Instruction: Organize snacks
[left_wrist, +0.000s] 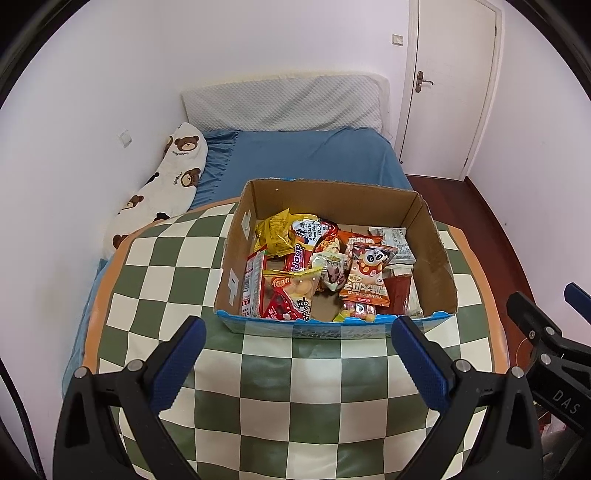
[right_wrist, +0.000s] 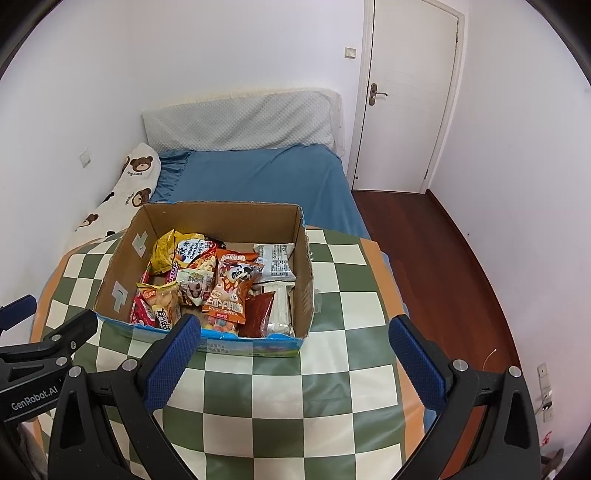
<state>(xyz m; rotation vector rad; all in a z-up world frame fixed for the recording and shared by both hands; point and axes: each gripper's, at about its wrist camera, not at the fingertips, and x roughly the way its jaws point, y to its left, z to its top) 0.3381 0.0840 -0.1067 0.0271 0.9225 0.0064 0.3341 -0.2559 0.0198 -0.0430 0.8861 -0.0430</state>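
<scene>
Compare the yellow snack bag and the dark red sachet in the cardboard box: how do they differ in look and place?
The yellow snack bag is crinkled and puffy with print on it; the dark red sachet looks flat and plain. The yellow bag lies at the far left of the cardboard box; the red sachet lies near the front wall, right of centre. Both are sealed packets inside the same box, and neither gripper touches them.

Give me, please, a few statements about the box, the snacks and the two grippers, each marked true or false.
1. The cardboard box stands on the checkered table. True.
2. The left gripper is shut on a snack. False: its jaws are open and empty.
3. The snack packets lie inside the box. True.
4. The right gripper reaches into the box. False: it hovers open in front of the box.
5. The door is wide open. False: it is closed.
</scene>
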